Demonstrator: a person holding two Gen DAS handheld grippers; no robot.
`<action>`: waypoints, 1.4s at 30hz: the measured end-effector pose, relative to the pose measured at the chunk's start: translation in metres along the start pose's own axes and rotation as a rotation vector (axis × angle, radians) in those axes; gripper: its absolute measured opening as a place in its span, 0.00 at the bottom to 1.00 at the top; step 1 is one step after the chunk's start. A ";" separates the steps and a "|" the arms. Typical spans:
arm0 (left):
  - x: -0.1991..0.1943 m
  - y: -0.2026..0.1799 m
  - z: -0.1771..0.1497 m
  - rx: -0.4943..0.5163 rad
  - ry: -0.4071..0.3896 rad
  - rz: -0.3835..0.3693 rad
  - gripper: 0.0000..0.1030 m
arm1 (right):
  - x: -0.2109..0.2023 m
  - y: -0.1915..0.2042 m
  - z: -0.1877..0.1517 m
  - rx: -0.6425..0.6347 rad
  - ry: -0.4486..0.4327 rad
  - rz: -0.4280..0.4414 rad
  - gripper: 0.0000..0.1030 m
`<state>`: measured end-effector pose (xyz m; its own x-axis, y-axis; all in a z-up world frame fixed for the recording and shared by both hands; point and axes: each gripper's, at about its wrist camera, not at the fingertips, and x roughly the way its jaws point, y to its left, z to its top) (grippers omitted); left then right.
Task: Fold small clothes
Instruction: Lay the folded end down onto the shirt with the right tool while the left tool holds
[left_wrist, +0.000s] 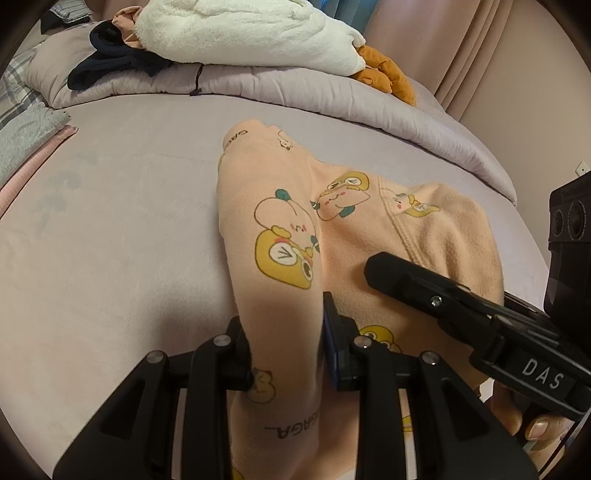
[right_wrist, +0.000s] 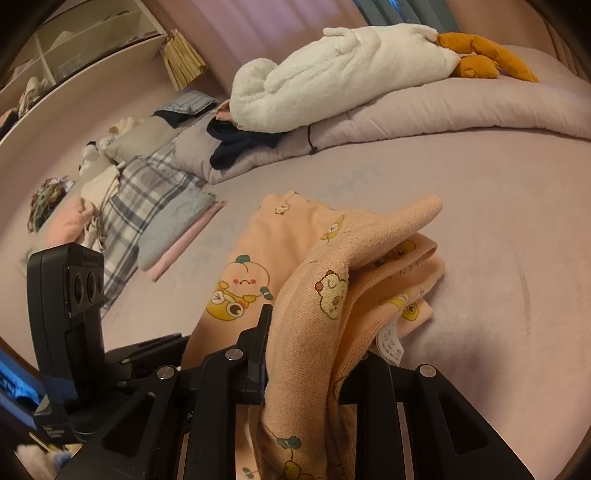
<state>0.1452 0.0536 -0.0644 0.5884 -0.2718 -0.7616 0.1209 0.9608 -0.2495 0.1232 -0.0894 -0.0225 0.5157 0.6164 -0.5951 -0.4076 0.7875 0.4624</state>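
Observation:
A small peach garment with yellow cartoon prints (left_wrist: 280, 229) lies on the lilac bed sheet (left_wrist: 110, 240). My left gripper (left_wrist: 286, 354) is shut on a raised fold of it near the bottom of the left wrist view. The right gripper's finger (left_wrist: 424, 280) reaches over the cloth from the right there. In the right wrist view my right gripper (right_wrist: 306, 369) is shut on the peach garment (right_wrist: 332, 273), holding a thick bunched fold with a white care label (right_wrist: 389, 341) above the sheet. Its right finger is hidden by cloth.
A rolled lilac duvet (left_wrist: 332, 96) with a white plush blanket (right_wrist: 332, 77) and orange fabric (right_wrist: 480, 55) lies across the far side. Dark clothes (right_wrist: 236, 144), plaid and folded pieces (right_wrist: 155, 206) sit at the left. A shelf unit (right_wrist: 74, 48) stands beyond.

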 end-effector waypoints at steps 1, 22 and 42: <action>0.000 0.000 -0.001 0.000 0.001 0.002 0.27 | 0.000 0.000 0.000 -0.002 0.002 -0.003 0.24; 0.013 -0.001 0.000 -0.004 0.039 0.021 0.28 | 0.009 -0.010 -0.002 0.005 0.051 -0.041 0.24; 0.016 -0.001 -0.002 0.005 0.038 0.037 0.30 | 0.011 -0.027 -0.007 0.056 0.074 -0.073 0.24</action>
<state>0.1527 0.0481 -0.0771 0.5613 -0.2376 -0.7927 0.1032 0.9705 -0.2178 0.1350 -0.1044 -0.0458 0.4847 0.5569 -0.6745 -0.3272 0.8306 0.4507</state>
